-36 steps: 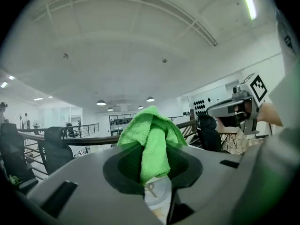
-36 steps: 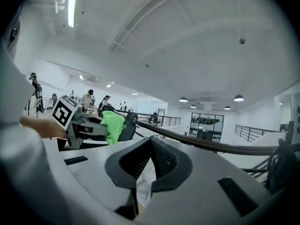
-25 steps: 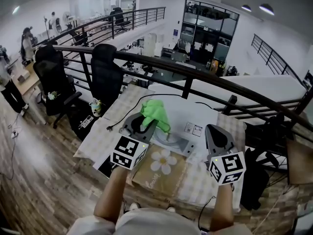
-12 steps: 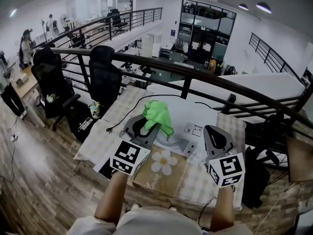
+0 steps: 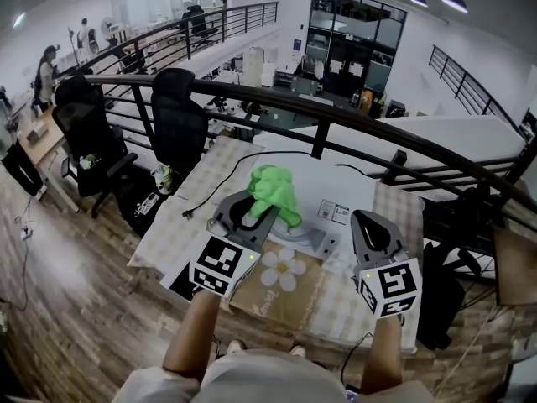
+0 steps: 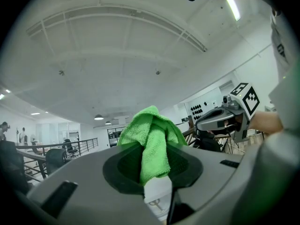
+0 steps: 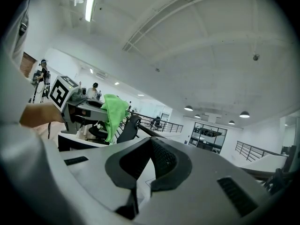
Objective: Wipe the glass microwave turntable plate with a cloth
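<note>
My left gripper (image 5: pixel 257 209) is shut on a bright green cloth (image 5: pixel 275 192), which bunches up out of its jaws and hangs over the table. In the left gripper view the cloth (image 6: pixel 153 137) fills the gap between the jaws of the left gripper (image 6: pixel 156 165). Just below the cloth, a pale round rim that seems to be the glass plate (image 5: pixel 293 234) lies on the white table, partly hidden. My right gripper (image 5: pixel 367 222) hovers to its right, shut and holding nothing; the right gripper (image 7: pixel 148 165) has its jaws pressed together and points up towards the ceiling.
A brown sheet with a white flower (image 5: pixel 283 269) lies at the table's near edge. A black cable (image 5: pixel 220 183) runs across the table's left part. A black railing (image 5: pixel 319 120) stands behind the table, and office chairs (image 5: pixel 180 124) stand to the left.
Both grippers have tilted upward a little, so their views show more ceiling. The left gripper still holds the green cloth, now slightly further over the table.
</note>
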